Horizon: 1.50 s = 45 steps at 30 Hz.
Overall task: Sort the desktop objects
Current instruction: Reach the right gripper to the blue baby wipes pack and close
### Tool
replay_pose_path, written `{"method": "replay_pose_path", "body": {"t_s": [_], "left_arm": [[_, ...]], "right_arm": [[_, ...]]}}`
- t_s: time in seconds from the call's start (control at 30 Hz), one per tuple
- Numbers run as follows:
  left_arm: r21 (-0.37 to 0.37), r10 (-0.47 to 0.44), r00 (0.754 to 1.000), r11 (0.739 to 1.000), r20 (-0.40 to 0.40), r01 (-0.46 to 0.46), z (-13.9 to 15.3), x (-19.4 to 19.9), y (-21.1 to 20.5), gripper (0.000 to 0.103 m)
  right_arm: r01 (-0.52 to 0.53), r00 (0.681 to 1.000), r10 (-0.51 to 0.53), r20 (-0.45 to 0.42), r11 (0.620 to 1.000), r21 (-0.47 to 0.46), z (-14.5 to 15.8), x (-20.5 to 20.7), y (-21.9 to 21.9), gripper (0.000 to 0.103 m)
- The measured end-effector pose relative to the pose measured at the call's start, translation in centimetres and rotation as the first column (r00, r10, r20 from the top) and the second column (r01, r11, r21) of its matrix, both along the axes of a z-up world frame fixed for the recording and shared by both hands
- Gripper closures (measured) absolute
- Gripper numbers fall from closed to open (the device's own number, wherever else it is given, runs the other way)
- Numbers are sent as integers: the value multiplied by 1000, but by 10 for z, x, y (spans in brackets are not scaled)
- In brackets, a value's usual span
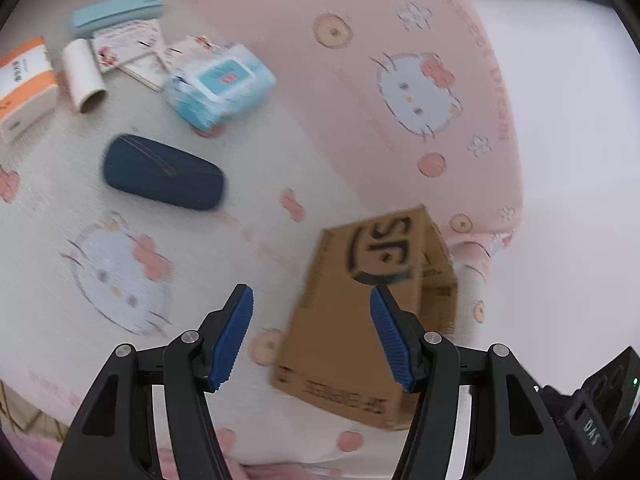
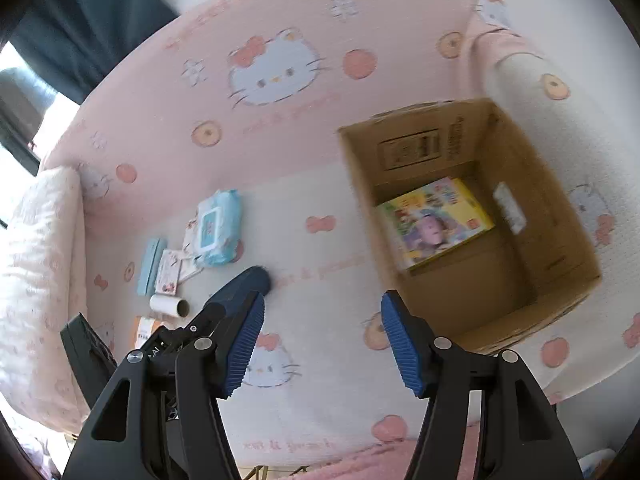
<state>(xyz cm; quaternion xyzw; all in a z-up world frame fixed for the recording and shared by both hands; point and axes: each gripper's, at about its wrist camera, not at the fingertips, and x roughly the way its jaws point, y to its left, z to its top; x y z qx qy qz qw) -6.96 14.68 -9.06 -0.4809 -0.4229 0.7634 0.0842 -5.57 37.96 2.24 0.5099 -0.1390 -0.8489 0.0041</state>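
Both grippers, left (image 1: 311, 334) and right (image 2: 322, 344), hover with fingers apart, holding nothing. Near the bed's (image 2: 320, 400) right edge, the box (image 2: 560, 220) holds a book (image 2: 434, 222), its cover blurred. Wipes (image 2: 220, 226) and dark case (image 1: 162, 172) lie mid-bed.

Both views are brightly and evenly lit by soft daylight, and in the right wrist view the window (image 2: 16, 92) at the left edge is blown out to white beside a dark curtain (image 2: 100, 12). Motion blur smears the cardboard box (image 1: 372, 320) and the printed pink cover (image 1: 280, 60) in the left wrist view, and softens the box's rim (image 2: 560, 216) in the right, while the blue fingers (image 1: 236, 332) stay sharp. The fisheye bends straight edges hard toward the dark circular border; shadows are faint, with only the box's inner walls shaded.
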Motion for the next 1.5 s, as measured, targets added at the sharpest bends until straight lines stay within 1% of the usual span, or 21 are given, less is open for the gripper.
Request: {"method": "replay_pose_path", "body": {"t_s": [0.13,0.3,0.4,0.47,0.53,0.63,0.7,0.83,0.93,1.0,1.1,1.13,1.2,1.3,1.5], "left_arm": [[-76,-6,1000,997,-3,6,-20,5,-41,38],[-81,-13,1000,997,23,15,-48,3,-89,38],[-115,-47,999,992,7,47,-56,-4,-111,38],[-154,-97,995,984,-16,94,-57,-9,-122,38],[-188,-138,990,974,-39,128,-57,-11,-131,38],[-209,-176,982,965,-71,158,-59,-15,-144,38],[-199,-178,982,966,-65,162,-64,-20,-152,38],[-141,-165,986,977,-30,159,-81,-37,-168,38],[-143,-159,987,977,-7,156,-91,-57,-173,38],[-155,-159,987,975,-2,157,-94,-71,-174,38],[-147,-181,983,973,-16,176,-94,-91,-172,38],[-137,-178,984,975,-19,174,-95,-96,-172,38],[-114,-168,986,980,-22,164,-97,-105,-172,38],[-83,-139,990,987,-7,138,-105,-121,-171,38],[23,-81,996,996,21,80,-127,-160,-165,38]], "right_arm": [[-54,998,55,26,998,-26,-25,-1,-42,44],[-100,990,105,90,993,-60,-71,-11,-93,44],[-97,990,104,90,992,-77,-94,-18,-114,44],[-92,992,99,76,991,-93,-108,-23,-125,44],[-70,994,80,73,989,-128,-122,-27,-132,44],[-35,996,49,72,981,-189,-138,-32,-137,44],[-24,996,41,74,976,-217,-146,-36,-140,44],[-38,998,51,44,968,-250,-155,-45,-144,44],[-69,997,75,9,954,-292,-161,-56,-144,44],[-76,996,84,7,932,-355,-171,-67,-144,44],[-58,997,70,14,909,-412,-185,-81,-143,44],[-51,998,63,15,906,-421,-190,-85,-142,44],[-34,999,45,19,911,-412,-199,-93,-142,44],[-20,999,34,26,911,-411,-209,-104,-141,44],[-5,1000,14,15,887,-463,-224,-131,-139,44]]}}
